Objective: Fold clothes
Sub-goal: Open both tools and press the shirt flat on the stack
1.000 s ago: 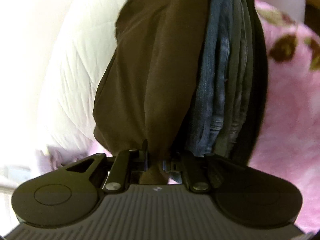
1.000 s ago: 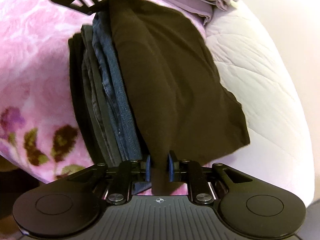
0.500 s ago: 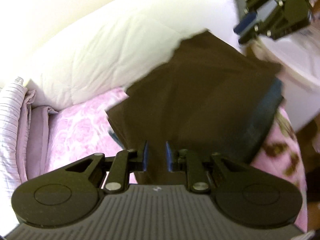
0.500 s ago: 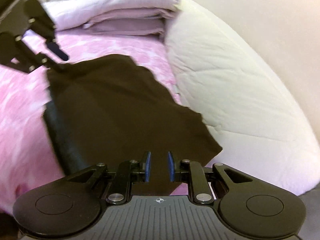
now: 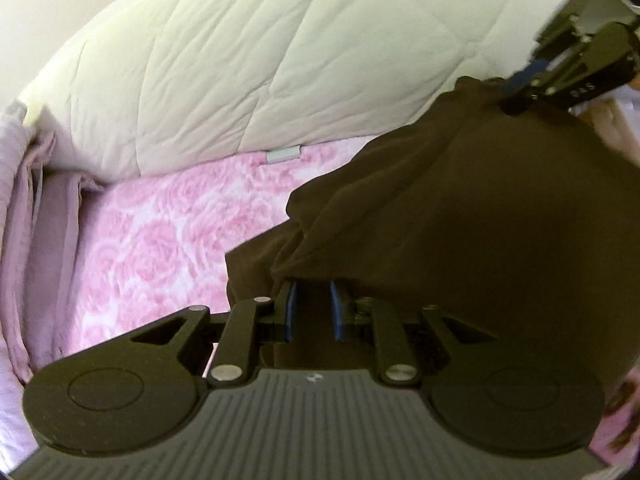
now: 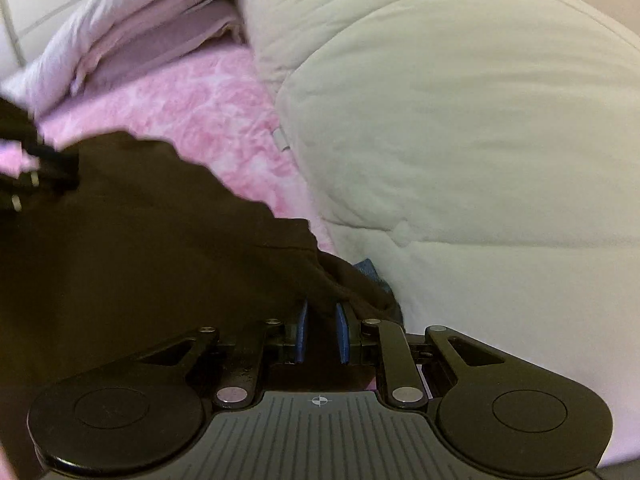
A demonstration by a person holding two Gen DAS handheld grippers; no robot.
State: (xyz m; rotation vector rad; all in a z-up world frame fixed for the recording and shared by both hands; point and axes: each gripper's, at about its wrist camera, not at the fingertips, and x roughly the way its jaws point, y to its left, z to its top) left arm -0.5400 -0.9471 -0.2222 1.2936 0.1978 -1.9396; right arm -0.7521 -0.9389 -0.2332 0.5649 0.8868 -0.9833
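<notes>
Dark brown soft-fabric garment (image 5: 460,220) stretched between both tools, above the pink rose-patterned plush blanket (image 5: 160,240) on the bed. Left gripper (image 5: 312,308): blue pads (image 5: 291,312) a narrow gap apart, brown cloth running down between them; gripped at one edge of the garment. Right gripper (image 6: 322,330): same narrow gap, a bunched fold of the brown cloth clamped between its blue-lined fingers (image 6: 301,332). In the left wrist view the right tool shows at upper right, pinching the far corner. Scrap of blue denim fabric (image 6: 370,270) peeks out just past the garment's edge, beside the white quilted duvet (image 6: 460,120). Duvet lies along the blanket's far side. Folded lilac bedding (image 6: 132,32) stacked at the bed's end.
</notes>
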